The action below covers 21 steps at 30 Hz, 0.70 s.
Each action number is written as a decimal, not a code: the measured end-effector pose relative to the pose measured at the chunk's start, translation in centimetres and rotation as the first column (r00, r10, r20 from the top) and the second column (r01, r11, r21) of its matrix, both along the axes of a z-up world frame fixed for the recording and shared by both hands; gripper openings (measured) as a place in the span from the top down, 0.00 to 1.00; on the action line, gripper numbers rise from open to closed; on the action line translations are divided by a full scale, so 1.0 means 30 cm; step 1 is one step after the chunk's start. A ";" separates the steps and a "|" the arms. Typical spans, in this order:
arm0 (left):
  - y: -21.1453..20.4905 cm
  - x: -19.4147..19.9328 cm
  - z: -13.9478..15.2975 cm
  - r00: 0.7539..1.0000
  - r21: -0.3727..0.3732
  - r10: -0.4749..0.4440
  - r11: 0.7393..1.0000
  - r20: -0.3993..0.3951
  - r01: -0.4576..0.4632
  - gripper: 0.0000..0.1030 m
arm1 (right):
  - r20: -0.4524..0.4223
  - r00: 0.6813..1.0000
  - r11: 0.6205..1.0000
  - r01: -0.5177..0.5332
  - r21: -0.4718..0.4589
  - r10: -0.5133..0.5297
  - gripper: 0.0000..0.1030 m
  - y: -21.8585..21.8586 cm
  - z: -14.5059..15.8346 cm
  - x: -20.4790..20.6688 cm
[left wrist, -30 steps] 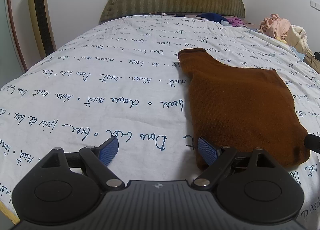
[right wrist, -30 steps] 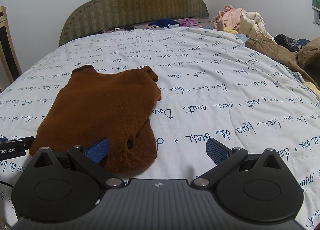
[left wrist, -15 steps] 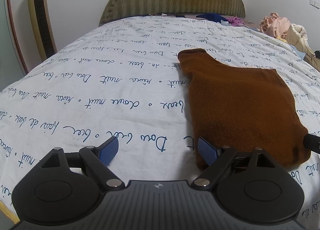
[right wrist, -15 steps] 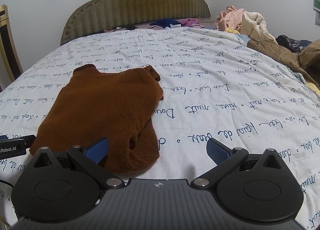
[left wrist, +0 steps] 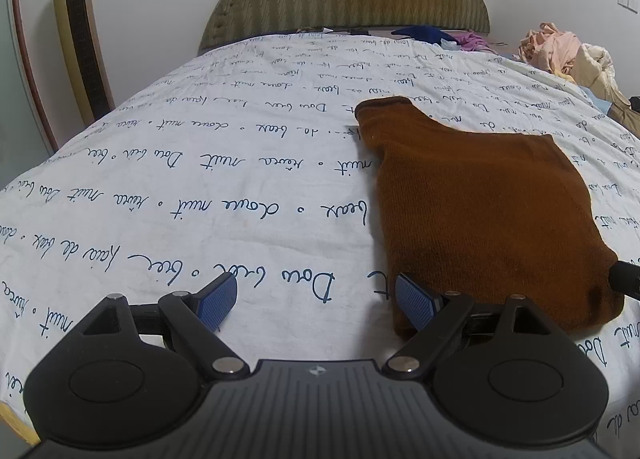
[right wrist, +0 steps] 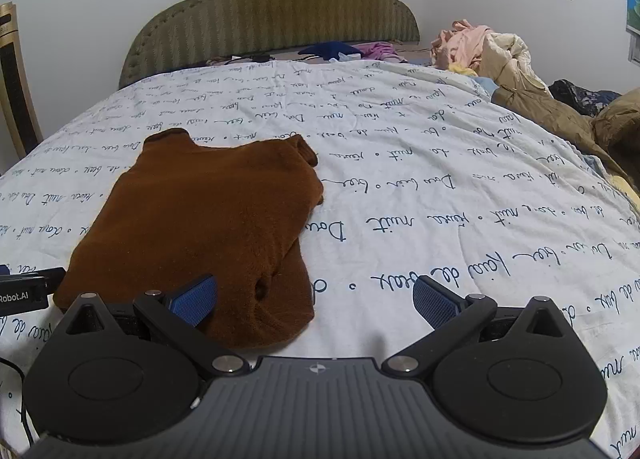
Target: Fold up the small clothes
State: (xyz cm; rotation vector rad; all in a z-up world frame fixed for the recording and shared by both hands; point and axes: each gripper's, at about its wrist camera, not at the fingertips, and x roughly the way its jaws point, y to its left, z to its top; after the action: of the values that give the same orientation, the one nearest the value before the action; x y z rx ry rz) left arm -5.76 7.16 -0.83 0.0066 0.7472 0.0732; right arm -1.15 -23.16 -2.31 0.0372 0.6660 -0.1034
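The brown garment (left wrist: 476, 211) lies flat on the bed (left wrist: 208, 179), near the foot end, and seems already partly folded: it reads as a compact, roughly rectangular slab with what looks like a cuff or collar poking out at its far left corner, and a second rounded bit at its far right corner in the right wrist view. Whether one more fold is due I can only guess; a final halving looks likely to me, since the near edge sits thick and doubled while the piece is not yet a small bundle.

The left tongs (left wrist: 316, 301) are spread wide with nothing between them, their right pad just over the garment's near left corner. The right tongs (right wrist: 316, 301) are likewise spread and empty, their left pad over the near edge, the other pad over bare sheet.

The cloth is a soft, fuzzy knit, rust-brown, with a small dark hole or opening near its front right edge (right wrist: 261, 289). The sheet is white cotton printed with blue handwriting, lightly creased. At the far end stands a ribbed, scalloped headboard (right wrist: 276, 15); loose clothes are heaped at the far right (right wrist: 480, 47).
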 end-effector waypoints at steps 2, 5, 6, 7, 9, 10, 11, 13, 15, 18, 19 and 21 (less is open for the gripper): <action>0.000 0.001 0.000 1.000 0.001 -0.001 1.000 0.000 0.001 0.15 | -0.001 1.000 1.000 0.001 0.003 -0.001 0.01 -0.002 -0.001 0.001; -0.001 0.000 -0.001 1.000 -0.001 0.000 1.000 -0.001 0.000 0.15 | -0.005 1.000 1.000 0.000 0.005 0.000 0.01 0.000 -0.004 0.001; 0.000 0.000 -0.001 1.000 0.000 0.001 1.000 -0.001 -0.001 0.15 | -0.007 1.000 1.000 -0.001 0.006 0.001 0.01 0.002 -0.004 0.001; 0.000 0.000 -0.001 1.000 -0.001 0.001 1.000 -0.001 -0.001 0.15 | -0.007 1.000 1.000 -0.003 0.008 0.003 0.01 0.002 -0.005 0.002; -0.001 0.000 -0.001 1.000 0.000 0.001 1.000 -0.001 -0.001 0.15 | -0.008 1.000 1.000 -0.005 0.007 0.005 0.01 0.006 -0.005 0.003; 0.000 -0.001 -0.001 1.000 0.001 0.001 1.000 -0.001 -0.001 0.15 | -0.009 1.000 1.000 -0.007 0.006 0.007 0.01 0.007 -0.006 0.003; 0.000 0.000 -0.001 1.000 0.000 -0.001 1.000 -0.001 0.001 0.15 | -0.008 1.000 1.000 -0.007 0.006 0.007 0.01 0.008 -0.006 0.002; 0.000 -0.001 -0.001 1.000 0.002 -0.002 1.000 -0.001 0.002 0.15 | -0.008 1.000 1.000 -0.007 0.002 0.007 0.01 0.011 -0.007 0.001; 0.000 -0.001 -0.002 1.000 0.002 -0.002 1.000 0.001 0.002 0.15 | -0.009 1.000 1.000 -0.005 -0.002 0.005 0.01 0.011 -0.009 0.004; -0.003 -0.001 -0.001 1.000 0.005 -0.007 1.000 0.007 0.007 0.15 | -0.005 1.000 1.000 -0.008 0.000 0.008 0.01 0.009 -0.007 0.004; -0.004 -0.004 0.001 1.000 0.012 -0.004 1.000 0.017 0.004 0.15 | 0.000 1.000 1.000 -0.009 -0.004 0.009 0.01 0.011 -0.006 0.002; -0.008 -0.013 0.009 0.999 0.021 -0.008 1.000 0.041 0.007 0.15 | 0.025 1.000 1.000 -0.012 -0.027 0.012 0.04 0.017 -0.002 -0.007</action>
State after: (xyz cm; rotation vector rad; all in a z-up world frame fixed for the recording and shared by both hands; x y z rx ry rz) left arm -6.17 6.91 -0.56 0.0280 0.7049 0.0739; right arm -1.36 -22.64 -2.36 0.0085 0.6395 -0.1002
